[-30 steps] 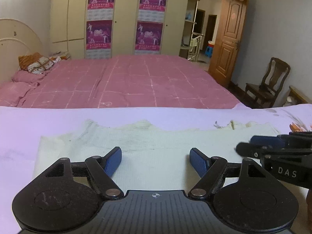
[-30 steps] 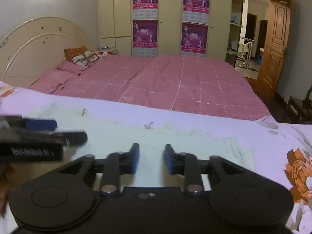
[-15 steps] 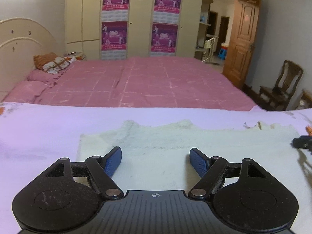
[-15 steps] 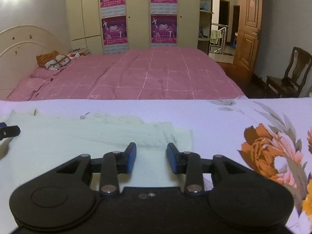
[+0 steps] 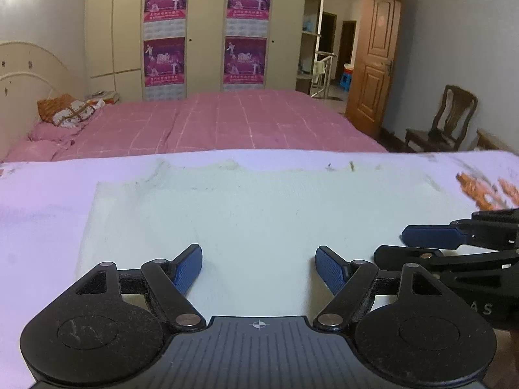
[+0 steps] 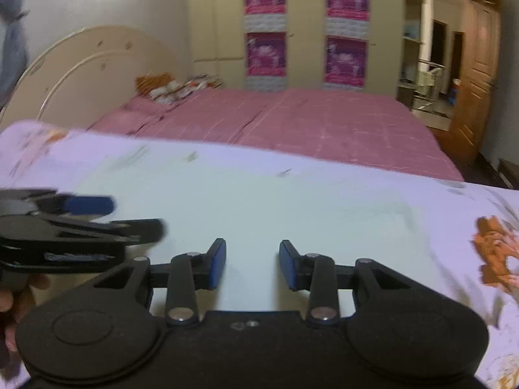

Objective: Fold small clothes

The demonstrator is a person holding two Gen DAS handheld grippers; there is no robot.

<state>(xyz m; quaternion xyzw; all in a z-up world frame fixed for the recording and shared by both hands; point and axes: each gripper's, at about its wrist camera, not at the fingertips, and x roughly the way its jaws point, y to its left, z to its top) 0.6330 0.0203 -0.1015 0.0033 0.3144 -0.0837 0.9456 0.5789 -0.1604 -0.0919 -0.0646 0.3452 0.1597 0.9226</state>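
The left tongs (image 5: 259,267) stand wide apart with nothing between the blue pads, low over the near part of a pale green garment (image 5: 259,214). The right tongs (image 6: 252,264) are parted too, more narrowly, and also empty; that view is blurred, so fine detail of the cloth is lost there. Each pair shows in the other's camera: the right tongs come in from the right edge of the left view, just beside the left pair, over the same cloth.

The garment lies spread flat on a white sheet with orange flowers (image 5: 486,191), its far edge ragged and its left edge straight. Beyond it is a pink bed (image 5: 211,123), with a wardrobe (image 5: 207,32) behind and a wooden chair (image 5: 444,120) to the right.

By my reading, this is the pause before a fold: the cloth is laid out and neither pair has taken hold. The next move likely calls for each pair to settle on a near edge or corner, pinch a single layer, and carry it over evenly.
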